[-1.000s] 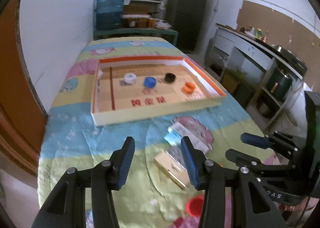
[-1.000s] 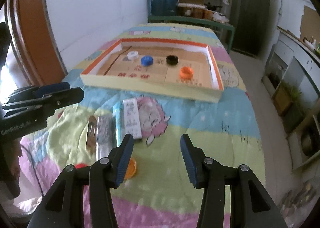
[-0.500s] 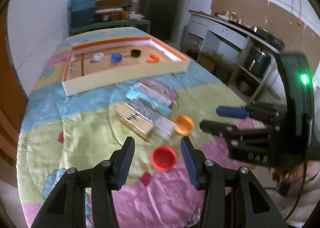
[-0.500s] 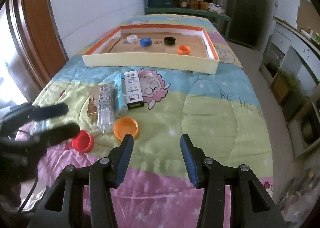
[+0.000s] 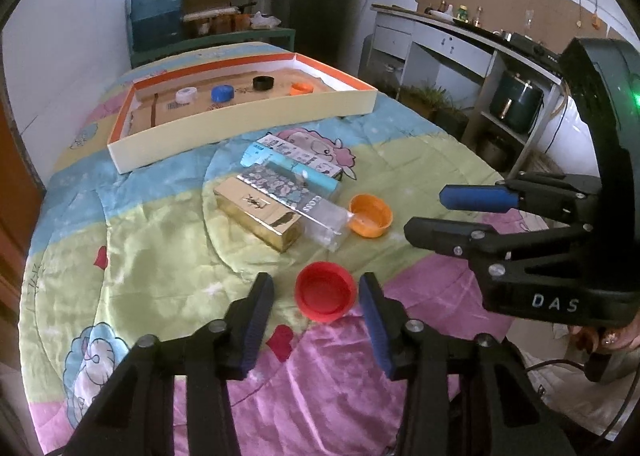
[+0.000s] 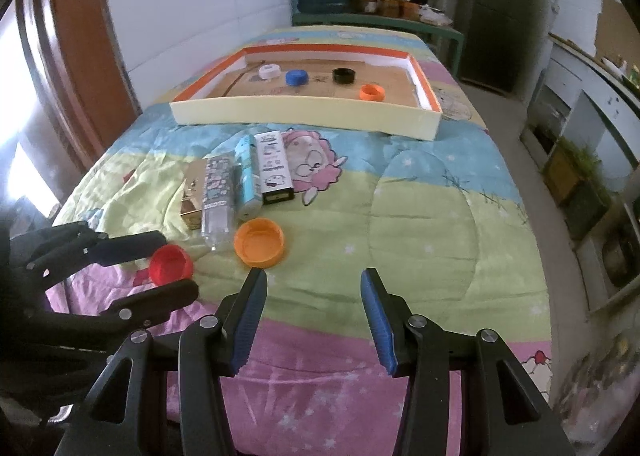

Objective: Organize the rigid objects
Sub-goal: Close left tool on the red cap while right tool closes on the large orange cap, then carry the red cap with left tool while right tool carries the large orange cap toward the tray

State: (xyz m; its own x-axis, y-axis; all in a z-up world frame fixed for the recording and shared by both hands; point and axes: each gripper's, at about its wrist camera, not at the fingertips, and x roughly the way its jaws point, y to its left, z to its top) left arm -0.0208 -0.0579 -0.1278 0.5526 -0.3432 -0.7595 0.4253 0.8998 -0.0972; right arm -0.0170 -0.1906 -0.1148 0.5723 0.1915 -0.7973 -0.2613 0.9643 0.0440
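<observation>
A red bottle cap [image 5: 325, 292] lies open side up on the quilt, between the fingers of my left gripper [image 5: 316, 288]. The jaws are closing on it, with a gap still showing on the cap's left side. The right wrist view has the same red cap [image 6: 170, 264] inside the left gripper [image 6: 160, 270]. My right gripper [image 6: 314, 284] is open and holds nothing, just short of a larger orange cap [image 6: 260, 242]. The shallow orange-rimmed tray [image 5: 240, 127] farther back holds white, blue, black and orange caps.
Beside the orange cap [image 5: 370, 215] lie a gold box [image 5: 260, 215], a clear patterned box [image 5: 292, 195], a blue tube [image 5: 288, 167] and a white box [image 5: 304, 153]. The right gripper [image 5: 428, 211] reaches in from the right. Shelves, a water jug and a counter surround the table.
The left gripper swung from over the boxes down to the red cap, and its jaws narrowed around it. The right gripper drew back a little, bringing both loose caps into its view.
</observation>
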